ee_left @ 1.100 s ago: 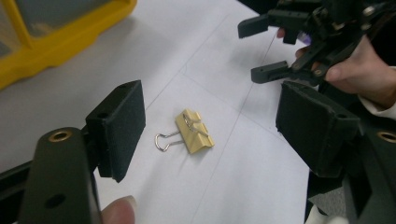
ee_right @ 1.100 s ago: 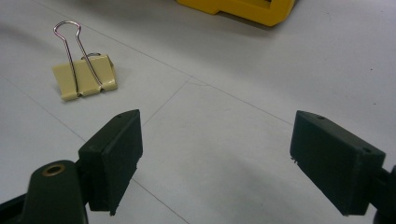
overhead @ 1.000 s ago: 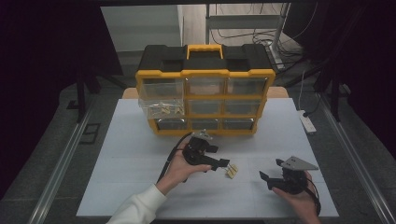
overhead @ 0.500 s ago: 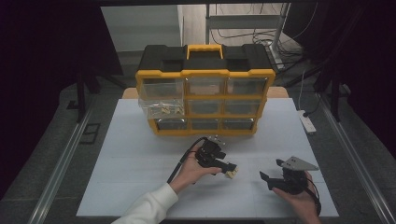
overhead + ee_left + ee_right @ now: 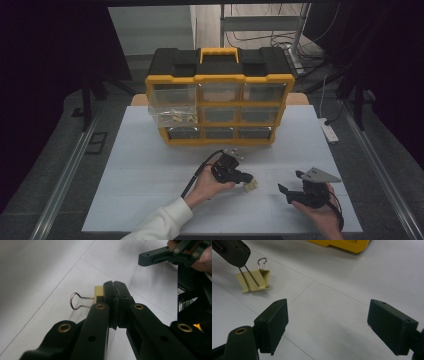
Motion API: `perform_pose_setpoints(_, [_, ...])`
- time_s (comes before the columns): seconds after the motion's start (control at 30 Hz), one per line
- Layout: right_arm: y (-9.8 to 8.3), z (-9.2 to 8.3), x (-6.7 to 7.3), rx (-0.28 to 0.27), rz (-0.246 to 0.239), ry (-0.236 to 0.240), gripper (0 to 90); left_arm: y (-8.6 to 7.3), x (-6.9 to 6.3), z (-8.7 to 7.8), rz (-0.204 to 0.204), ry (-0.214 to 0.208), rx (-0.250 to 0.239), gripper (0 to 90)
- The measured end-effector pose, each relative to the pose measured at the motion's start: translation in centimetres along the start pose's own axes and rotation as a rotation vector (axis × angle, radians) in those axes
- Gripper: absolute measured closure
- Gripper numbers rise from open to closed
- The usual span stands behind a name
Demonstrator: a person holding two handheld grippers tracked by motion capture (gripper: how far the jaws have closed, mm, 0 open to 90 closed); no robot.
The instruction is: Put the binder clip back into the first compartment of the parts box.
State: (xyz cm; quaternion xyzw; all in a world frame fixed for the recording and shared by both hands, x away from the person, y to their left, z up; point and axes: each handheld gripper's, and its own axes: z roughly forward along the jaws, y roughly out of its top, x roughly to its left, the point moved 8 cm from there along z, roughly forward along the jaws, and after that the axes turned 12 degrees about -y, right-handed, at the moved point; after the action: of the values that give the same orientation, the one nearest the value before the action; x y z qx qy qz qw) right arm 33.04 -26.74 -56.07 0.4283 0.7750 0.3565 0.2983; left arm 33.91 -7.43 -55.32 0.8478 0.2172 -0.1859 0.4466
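Note:
A pale yellow binder clip (image 5: 250, 186) (image 5: 254, 280) lies on the white table (image 5: 150, 170), front of centre. My left gripper (image 5: 245, 179) (image 5: 115, 290) has just been closing and is shut on one of the clip's wire handles. The right gripper view has its black jaw tip (image 5: 230, 251) pinching that handle. The clip's other wire handle (image 5: 76, 301) sticks out to the left of the jaws. My right gripper (image 5: 287, 192) (image 5: 337, 315) rests to the right of the clip, open, with nothing between its pads.
A yellow and black drawer organizer (image 5: 220, 100) (image 5: 342, 245) stands at the back of the table. Its left middle drawer (image 5: 175, 116) is pulled out and holds several clips. A power strip (image 5: 328, 131) lies past the table's right edge.
My left gripper moved right and down to the binder clip, and its jaws went from open to shut on the clip's handle. The right gripper has stayed still.

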Motion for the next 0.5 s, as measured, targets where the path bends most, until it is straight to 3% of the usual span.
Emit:
perform_pose_setpoints(0.23, [0.0,0.0,-0.1,0.001,0.002,-0.005,17.4,0.5,-0.8,-1.5,0.032,0.006,-0.037,88.9])
perform_pose_setpoints(0.5, [0.1,-0.1,-0.1,-0.004,0.007,-0.001,17.4,1.3,-2.3,-4.1,0.059,0.003,-0.118,89.0])
